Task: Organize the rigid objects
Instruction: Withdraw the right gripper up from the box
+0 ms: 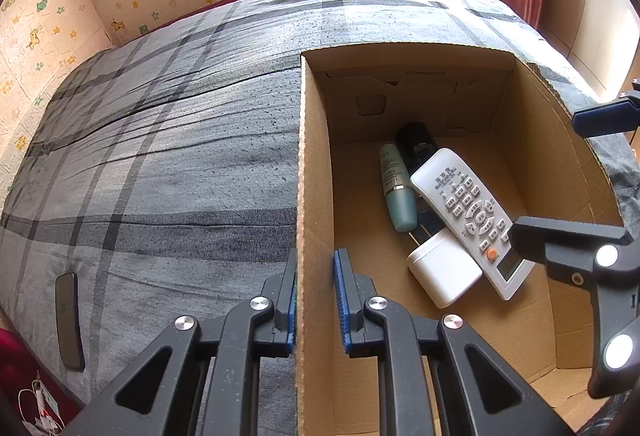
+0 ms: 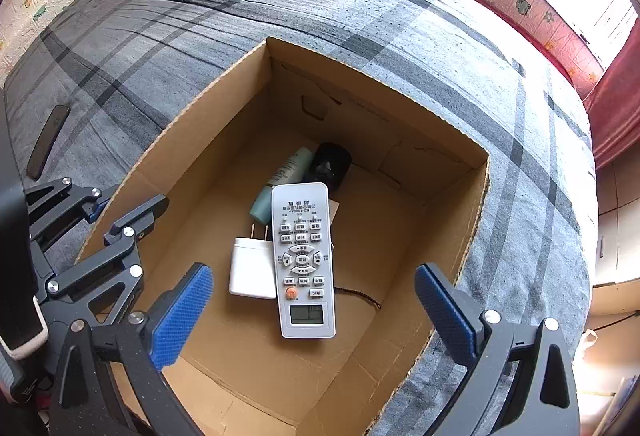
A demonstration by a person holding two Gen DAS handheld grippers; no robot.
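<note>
My left gripper pinches the corrugated cardboard box wall. Right gripper spread wide, empty, above the box floor; smooth white remote lies there, boxy charger at its 9 o'clock.

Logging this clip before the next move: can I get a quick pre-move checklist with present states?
1. Right tongs open, nothing between them: ok.
2. White remote control lying inside the brown cardboard box: ok.
3. Left tongs clamped on the box wall: ok.
4. White plug adapter, teal bottle and black object in the box: ok.
5. Dark flat phone-like slab lies outside on the grey plaid bedspread: not ok.
</note>
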